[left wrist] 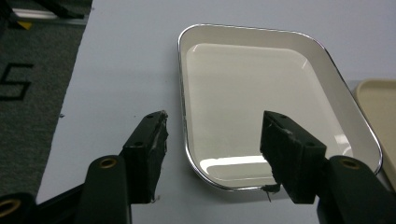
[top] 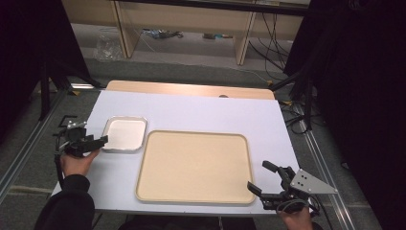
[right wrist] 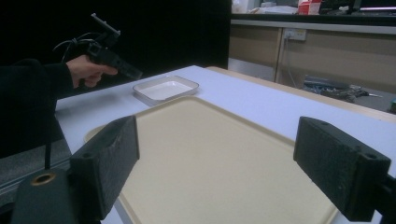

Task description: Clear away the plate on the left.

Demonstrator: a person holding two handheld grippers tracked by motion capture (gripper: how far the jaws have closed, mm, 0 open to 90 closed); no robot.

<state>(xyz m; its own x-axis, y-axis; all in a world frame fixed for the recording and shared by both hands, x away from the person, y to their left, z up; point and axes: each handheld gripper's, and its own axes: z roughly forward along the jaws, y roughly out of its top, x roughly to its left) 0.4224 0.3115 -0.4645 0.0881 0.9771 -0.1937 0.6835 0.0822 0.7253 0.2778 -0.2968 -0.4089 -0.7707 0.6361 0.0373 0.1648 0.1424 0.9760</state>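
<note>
A small white tray with a shiny metal rim [top: 139, 120] lies empty on the left of the table, also seen close up as the white tray [left wrist: 243, 84]. My left gripper [top: 98, 142] hovers open at that tray's near left corner, its jaws straddling the rim [left wrist: 213, 140]. A large beige tray [top: 163, 191] lies empty in the middle. My right gripper [top: 263, 177] is open at the beige tray's near right corner, jaws wide apart over the beige tray [right wrist: 215, 158]. The left gripper [right wrist: 126, 70] and white tray [right wrist: 166, 88] show far off in the right gripper view.
The table is covered by a white sheet [top: 201, 110], with a wooden strip [top: 191, 88] at its far edge. Metal floor rails [top: 28, 143] run along both sides. Cables [top: 273, 43] and shelving legs stand on the floor beyond the table.
</note>
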